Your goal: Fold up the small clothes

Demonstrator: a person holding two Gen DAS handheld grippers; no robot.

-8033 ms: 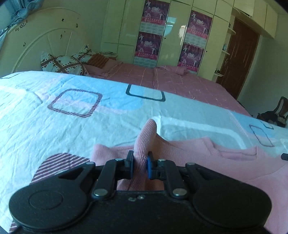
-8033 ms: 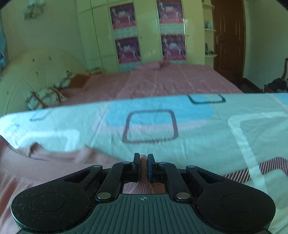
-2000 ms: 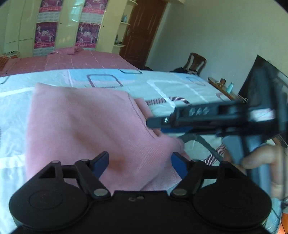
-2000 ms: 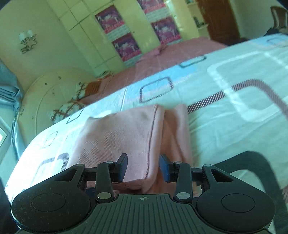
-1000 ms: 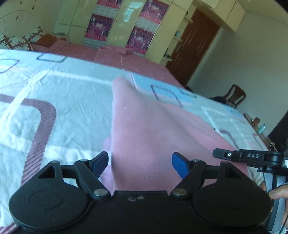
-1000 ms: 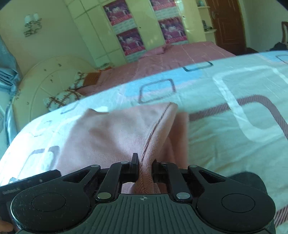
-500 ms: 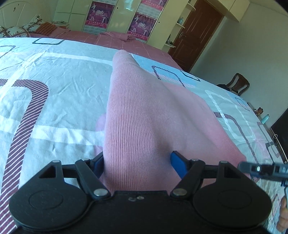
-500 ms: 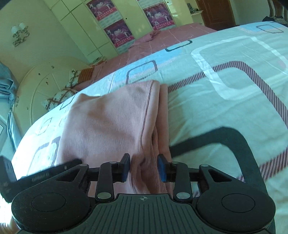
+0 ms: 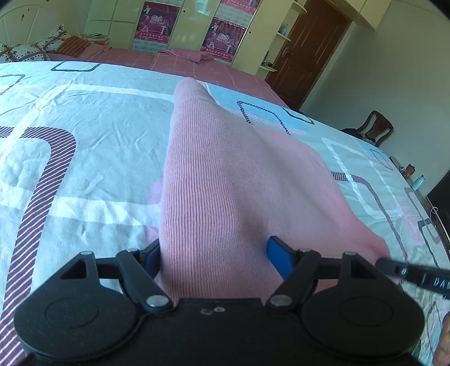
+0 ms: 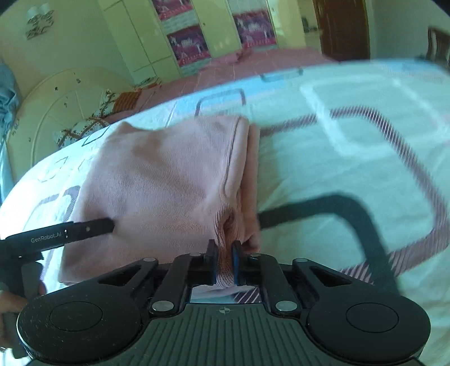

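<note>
A pink knit sweater (image 9: 239, 183) lies folded into a rectangle on the patterned bedsheet (image 9: 84, 140). My left gripper (image 9: 215, 253) stands wide, astride the sweater's near folded edge. The cloth bulges between its blue pads (image 9: 278, 253) without being squeezed. In the right wrist view the sweater (image 10: 163, 180) stretches away to the left. My right gripper (image 10: 224, 253) is closing to a narrow gap, and a ribbed fold at the sweater's near right corner is pinched between its pads. One left finger (image 10: 70, 232) lies on the cloth.
The sheet (image 10: 351, 154) spreads wide to the right of the sweater. Behind it are a pink bed (image 9: 174, 56), a wardrobe with posters (image 9: 157, 17), a brown door (image 9: 309, 48) and a wooden chair (image 9: 377, 126). A hand (image 10: 8, 307) holds the left gripper's handle.
The right gripper opened, shifted along the sweater's right edge and shut again on the ribbed fold. The left gripper slid forward, so the folded edge now sits between its pads.
</note>
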